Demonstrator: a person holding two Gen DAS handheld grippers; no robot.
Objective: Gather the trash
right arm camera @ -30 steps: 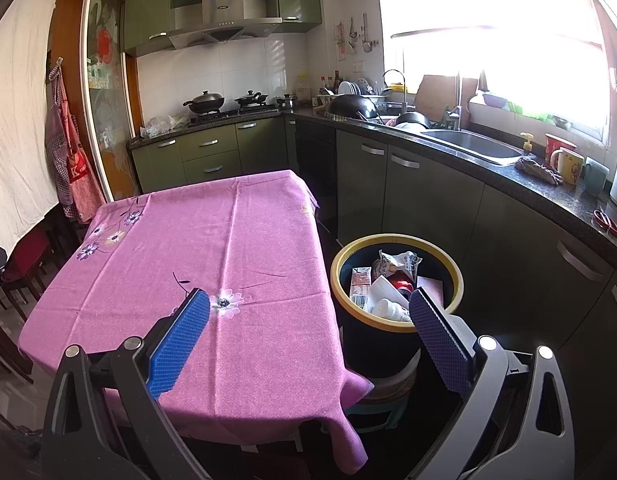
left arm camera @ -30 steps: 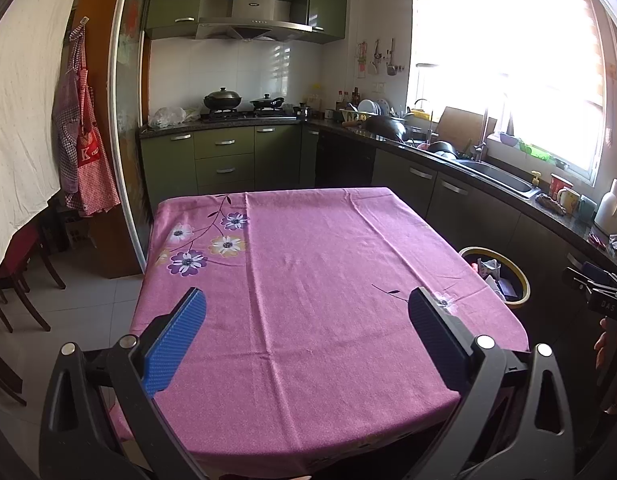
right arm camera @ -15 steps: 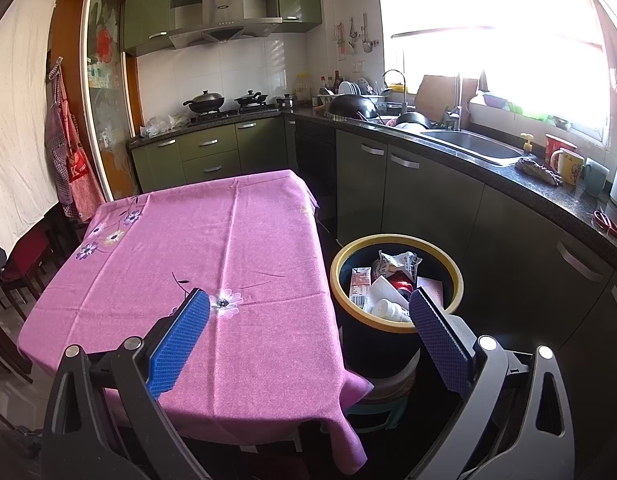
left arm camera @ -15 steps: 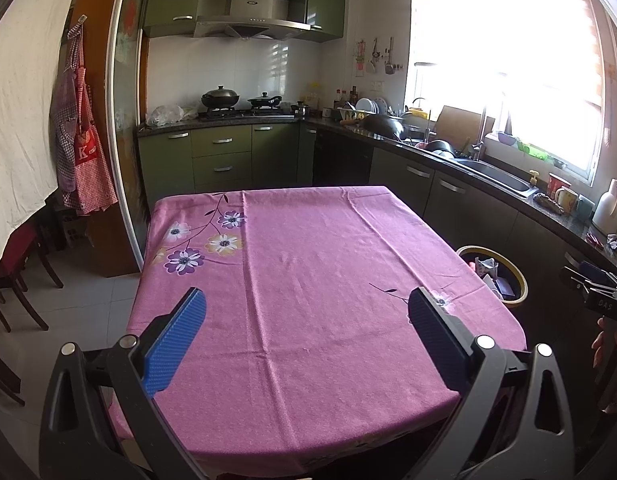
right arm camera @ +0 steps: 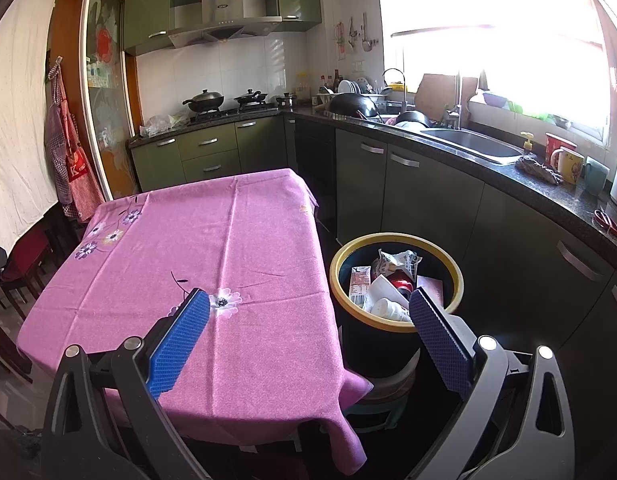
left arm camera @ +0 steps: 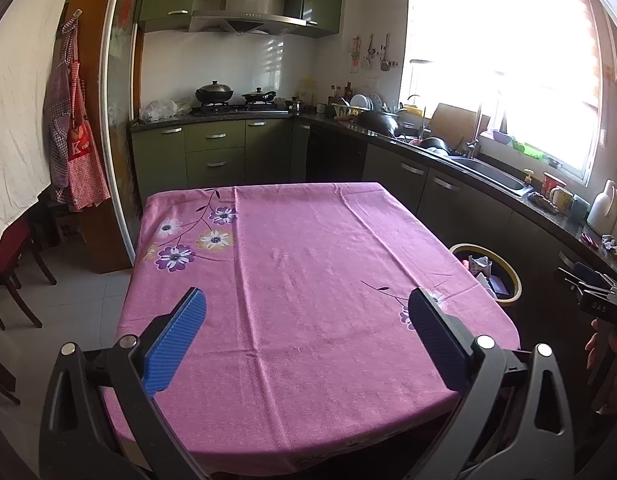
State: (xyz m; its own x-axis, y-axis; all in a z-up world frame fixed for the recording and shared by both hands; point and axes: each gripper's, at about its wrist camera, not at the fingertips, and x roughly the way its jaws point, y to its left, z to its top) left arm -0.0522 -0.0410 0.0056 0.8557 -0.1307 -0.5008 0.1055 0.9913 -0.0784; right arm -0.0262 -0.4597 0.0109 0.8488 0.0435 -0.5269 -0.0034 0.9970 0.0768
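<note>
A dark trash bin with a yellow rim (right arm camera: 396, 240) stands to the right of the table and holds cartons, wrappers and a white cup (right arm camera: 388, 308). It also shows in the left wrist view (left arm camera: 508, 268). The table has a pink flowered cloth (left arm camera: 308, 280), also seen in the right wrist view (right arm camera: 212, 248); I see no loose trash on it. My left gripper (left arm camera: 306, 300) is open and empty above the table's near edge. My right gripper (right arm camera: 308, 300) is open and empty, above the table's right corner and the bin.
Green cabinets and a dark counter (right arm camera: 508, 172) with a sink (right arm camera: 476, 144), mugs (right arm camera: 564, 160) and dishes run along the right and back. Chairs (left arm camera: 12, 264) stand at the left. An apron (left arm camera: 80, 152) hangs by a sliding door. The bin rests on a stool (right arm camera: 384, 392).
The left wrist view has shifted slightly: the table and bin sit a little lower and farther away. The right gripper has not moved. Both grippers stay open.
</note>
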